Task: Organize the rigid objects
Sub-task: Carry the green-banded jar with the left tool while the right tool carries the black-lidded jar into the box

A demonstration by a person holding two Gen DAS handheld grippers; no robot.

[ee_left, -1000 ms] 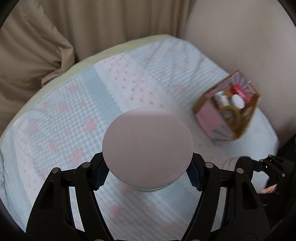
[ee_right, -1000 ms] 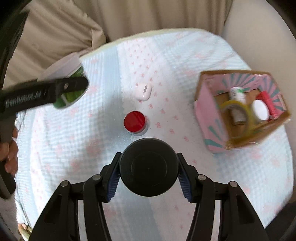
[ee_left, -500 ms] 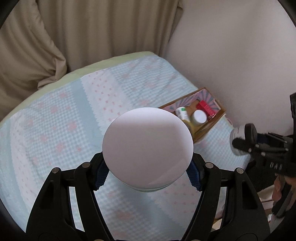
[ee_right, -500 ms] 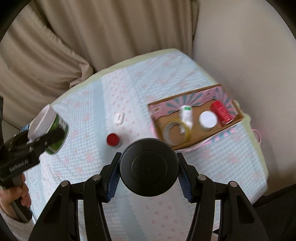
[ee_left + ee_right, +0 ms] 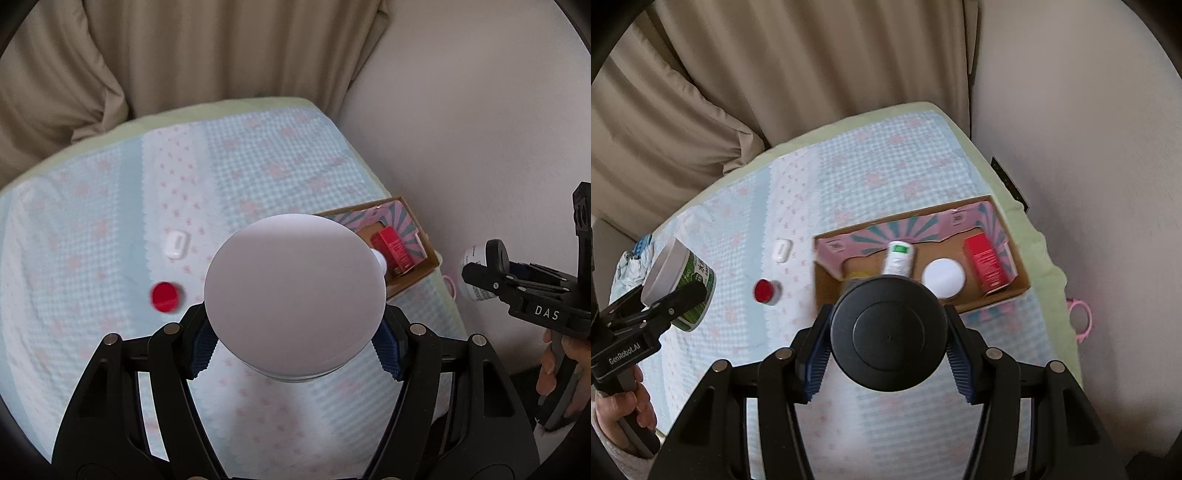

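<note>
"DAS" on right gripper [image 5: 480,275]; "GenRobot.AI" on left gripper [image 5: 683,295].

white-lid green jar [image 5: 685,286] held aloft | black-lid jar [image 5: 888,334] held | open box [image 5: 1021,275] on bed

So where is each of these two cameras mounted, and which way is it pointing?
Left wrist: rides the left gripper, looking down its fingers past a white-lidded jar at the bed; the right gripper shows.
Right wrist: rides the right gripper, looking down past a black-lidded jar at the cardboard box; a hand shows.
Shared: box, red cap, white case.
</note>
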